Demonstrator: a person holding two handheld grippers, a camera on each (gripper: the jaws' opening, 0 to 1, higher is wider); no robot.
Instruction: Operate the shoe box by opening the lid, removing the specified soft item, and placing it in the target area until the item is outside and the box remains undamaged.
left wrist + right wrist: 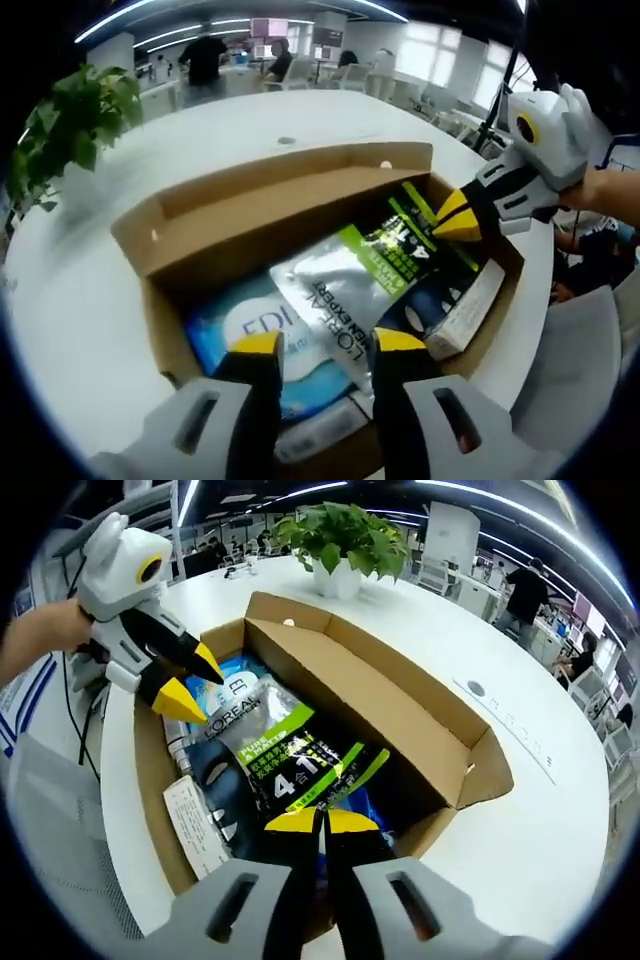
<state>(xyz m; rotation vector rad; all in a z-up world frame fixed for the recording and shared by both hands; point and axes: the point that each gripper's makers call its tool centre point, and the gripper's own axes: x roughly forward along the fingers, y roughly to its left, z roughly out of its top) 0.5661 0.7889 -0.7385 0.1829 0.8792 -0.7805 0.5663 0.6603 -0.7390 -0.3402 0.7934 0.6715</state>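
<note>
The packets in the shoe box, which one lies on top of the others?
The silver and green packet printed L'OREAL, lying across the middle of the shoe box. It overlaps the blue packet on one side and the dark packet on the other.

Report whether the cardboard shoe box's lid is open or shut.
Open: the brown cardboard shoe box's lid stands folded back, exposing the silver-green L'Oreal pouch inside.

A cardboard shoe box (200, 215) is sitting open on a white table (70, 330), its lid standing up toward 11 o'clock. A silver-and-green L'Oreal pouch (345, 285) is lying on top inside, a blue packet (240, 335) lying at its 8 o'clock. The left gripper (325, 342) is hovering with jaws parted over the pouch's near edge. The right gripper (458, 218) is reaching in from 3 o'clock, its yellow tips together at the pouch's green end.
</note>
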